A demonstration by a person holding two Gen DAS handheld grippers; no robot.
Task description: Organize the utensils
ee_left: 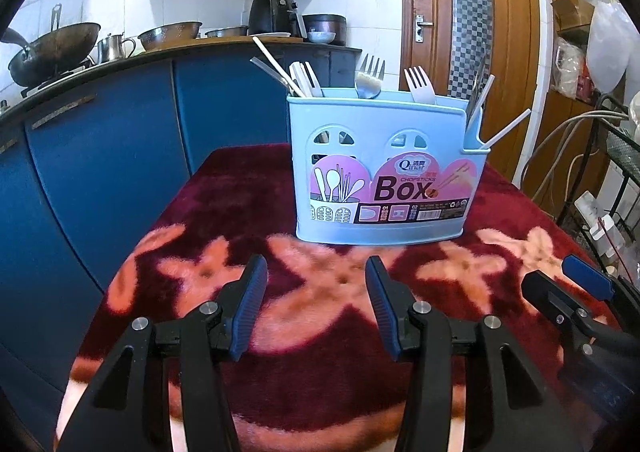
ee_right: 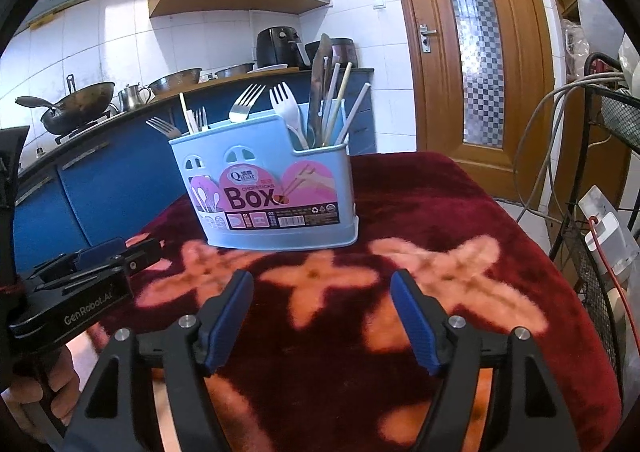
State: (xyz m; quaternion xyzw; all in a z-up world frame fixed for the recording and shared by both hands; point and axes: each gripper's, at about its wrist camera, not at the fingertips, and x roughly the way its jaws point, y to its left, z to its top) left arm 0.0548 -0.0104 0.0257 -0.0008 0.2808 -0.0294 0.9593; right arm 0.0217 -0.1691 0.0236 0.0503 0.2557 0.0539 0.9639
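bench (ee_left: 248,372): covered by a dark red plush cloth with pale pink flower shapes; it carries the utensil box and both grippers hang over its near part.
kitchen counter (ee_left: 120,55): blue-fronted, behind the bench, carrying a wok (ee_left: 56,47), a steel pitcher (ee_left: 114,47), a metal colander (ee_left: 170,33) and a black air fryer (ee_left: 274,13).
door (ee_right: 472,51): brown wood with a chequered glass panel, behind and to the right of the box.
utensil box (ee_left: 380,167): pale blue plastic, upright on the far middle of the bench, its pink "box" label facing the cameras; a taller main body with a lower compartment at its right end.
box contents, left end: white chopsticks (ee_left: 276,65) lean out to the left beside a few white handles.
box contents, middle: a metal fork (ee_left: 370,77) and a white plastic fork (ee_left: 420,85) stand tines up, side by side.
box contents, right compartment: in the right wrist view a brown spatula (ee_right: 318,87) and several straws or chopsticks (ee_right: 340,103) stand upright; which they are is hard to tell.
left gripper (ee_left: 316,308): jaws wide apart, nothing between them, over the near bench well in front of the box and not touching it.
right gripper (ee_right: 322,312): jaws spread wide, holding nothing, low over the pink flowers, well short of the box; seen from the left wrist view it sits at the right edge.
blue pads (ee_right: 228,322): ribbed, lining the inner faces of the fingers.
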